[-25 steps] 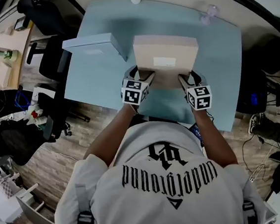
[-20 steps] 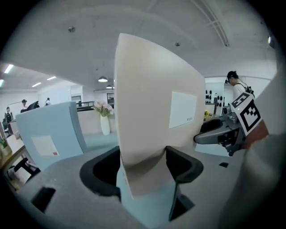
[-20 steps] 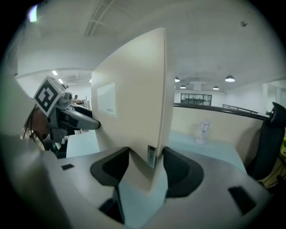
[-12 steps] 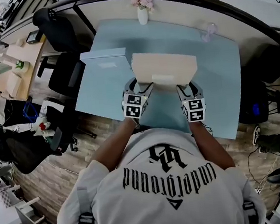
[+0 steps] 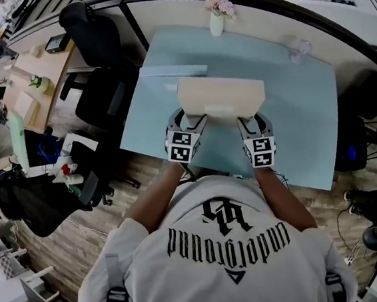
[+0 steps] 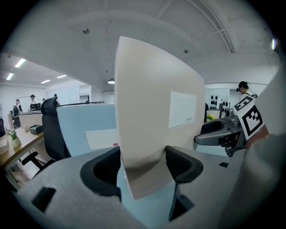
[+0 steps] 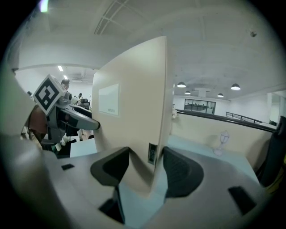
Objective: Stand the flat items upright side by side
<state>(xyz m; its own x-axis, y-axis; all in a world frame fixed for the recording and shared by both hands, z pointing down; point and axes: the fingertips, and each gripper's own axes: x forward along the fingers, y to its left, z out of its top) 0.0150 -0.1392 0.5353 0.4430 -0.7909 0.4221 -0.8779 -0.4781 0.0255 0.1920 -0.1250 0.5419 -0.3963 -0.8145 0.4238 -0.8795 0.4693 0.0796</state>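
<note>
- Tipped up since a second ago, the beige flat box (image 5: 221, 95) shows the head view much less of its broad face – it sits closer to upright between the two grippers.
- It is a plain tan carton with a white label (image 6: 182, 109) on the broad face and a small dark sticker on the narrow right edge.
- It is held over the middle of the pale blue desk (image 5: 299, 122), just in front of a light blue flat box (image 5: 173, 71) standing on edge.
- The left gripper (image 6: 143, 167) has its jaws set wide and clamped on the carton's near left corner.
- The right gripper (image 7: 145, 167) grips the near right corner the same way, jaws wide.
</note>
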